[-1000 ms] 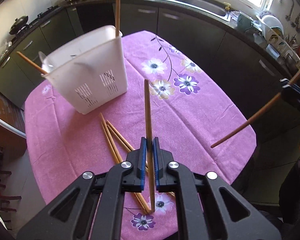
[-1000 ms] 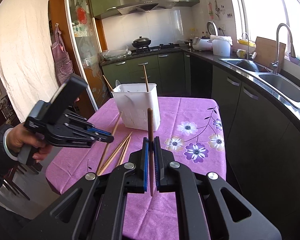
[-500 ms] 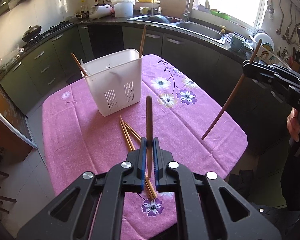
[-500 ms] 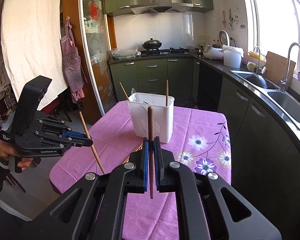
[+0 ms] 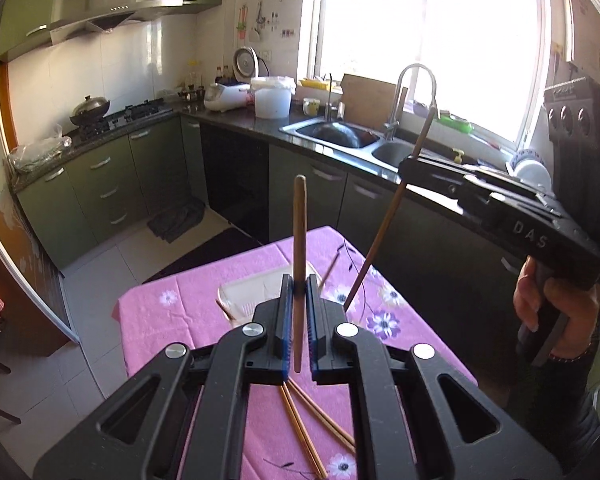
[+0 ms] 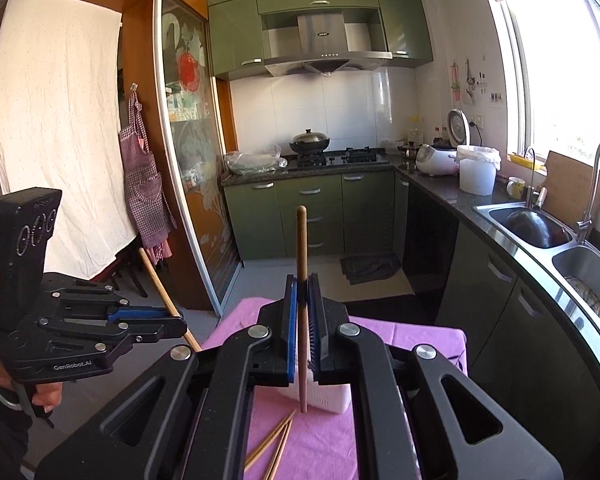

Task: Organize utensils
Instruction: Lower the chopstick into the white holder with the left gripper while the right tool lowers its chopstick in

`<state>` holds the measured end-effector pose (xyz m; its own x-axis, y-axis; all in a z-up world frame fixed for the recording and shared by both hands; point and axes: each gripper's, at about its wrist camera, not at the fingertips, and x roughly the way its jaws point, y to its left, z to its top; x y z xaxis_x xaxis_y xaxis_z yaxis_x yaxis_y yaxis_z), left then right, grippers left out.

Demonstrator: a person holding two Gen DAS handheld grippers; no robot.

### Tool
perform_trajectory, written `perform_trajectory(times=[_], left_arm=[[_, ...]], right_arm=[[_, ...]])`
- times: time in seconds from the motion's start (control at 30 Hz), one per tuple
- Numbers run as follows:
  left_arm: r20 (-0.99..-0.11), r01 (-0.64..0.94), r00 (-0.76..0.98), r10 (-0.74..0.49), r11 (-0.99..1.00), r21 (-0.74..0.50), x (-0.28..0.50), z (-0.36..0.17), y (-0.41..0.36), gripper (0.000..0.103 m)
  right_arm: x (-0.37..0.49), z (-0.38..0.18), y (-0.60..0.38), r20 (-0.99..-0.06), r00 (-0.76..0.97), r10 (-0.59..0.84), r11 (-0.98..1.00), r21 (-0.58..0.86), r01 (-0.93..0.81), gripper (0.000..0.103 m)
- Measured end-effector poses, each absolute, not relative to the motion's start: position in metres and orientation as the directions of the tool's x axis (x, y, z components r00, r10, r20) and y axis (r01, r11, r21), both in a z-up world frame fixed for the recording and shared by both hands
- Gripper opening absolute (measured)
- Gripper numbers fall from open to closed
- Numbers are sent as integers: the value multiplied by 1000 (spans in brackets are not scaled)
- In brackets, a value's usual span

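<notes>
My left gripper [image 5: 299, 280] is shut on a wooden chopstick [image 5: 299, 232] that stands upright between its pads, high over the pink floral tablecloth [image 5: 160, 320]. The white utensil holder [image 5: 244, 294] shows just beyond the fingers, mostly hidden by them. My right gripper [image 6: 302, 280] is shut on a second chopstick [image 6: 301, 240], also upright, above the holder [image 6: 326, 398]. Each view catches the other tool: the right gripper [image 5: 407, 166] with its slanted chopstick [image 5: 384, 232], the left gripper [image 6: 177, 321] with its chopstick [image 6: 158, 280]. Loose chopsticks [image 5: 306, 420] [image 6: 274, 442] lie on the cloth.
A dark counter with a steel sink [image 5: 340, 136] and faucet [image 5: 404, 92] runs behind the table. A white bucket [image 5: 272, 96], rice cooker [image 5: 226, 94] and a wok on the stove [image 6: 309, 142] stand along it. A person's hand [image 5: 548, 300] grips the right tool. A glass sliding door [image 6: 188, 168] stands at left.
Both grippers have risen well above the table, each still clamped on its chopstick. The views have tipped upward, so the holder and cloth now sit low, behind the fingers.
</notes>
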<state>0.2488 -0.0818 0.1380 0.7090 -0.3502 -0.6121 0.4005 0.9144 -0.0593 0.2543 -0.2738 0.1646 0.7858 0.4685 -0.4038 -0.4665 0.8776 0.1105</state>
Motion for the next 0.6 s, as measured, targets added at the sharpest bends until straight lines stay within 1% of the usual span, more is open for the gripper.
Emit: perform_trajectory(times=[0.1,0.17,0.23,0.37,0.47,0.57,0.6], left_arm=[[-572,373,751,-330,927,-44,273,152,-81,6],[-558,349,771,-306,937,-32,291,151,-80,6],[-563,322,777,-282,946,-28,310,141,-81,6],[-612,294,749,-253,955,-35,344,105,-81,6],[-665,293,707,-243,955,-38,358,76,-83,7],[-696,289,680,-231,957,-35,364,55,-82,8],[-703,286,675,-226,958,-33,364,51,-81,10]], right_arm=[[288,172,-265,-389,802,453,888,115,-446,6],[311,168,-258,-400,802,443,893,118,-434,6],[333,157,-251,-428,791,436,896,120,-428,6],[365,119,-235,-497,755,427,896,118,-429,6],[375,87,-228,-542,724,426,892,117,-437,7],[378,71,-223,-560,713,422,890,109,-442,7],[377,68,-223,-563,710,422,889,105,-445,7]])
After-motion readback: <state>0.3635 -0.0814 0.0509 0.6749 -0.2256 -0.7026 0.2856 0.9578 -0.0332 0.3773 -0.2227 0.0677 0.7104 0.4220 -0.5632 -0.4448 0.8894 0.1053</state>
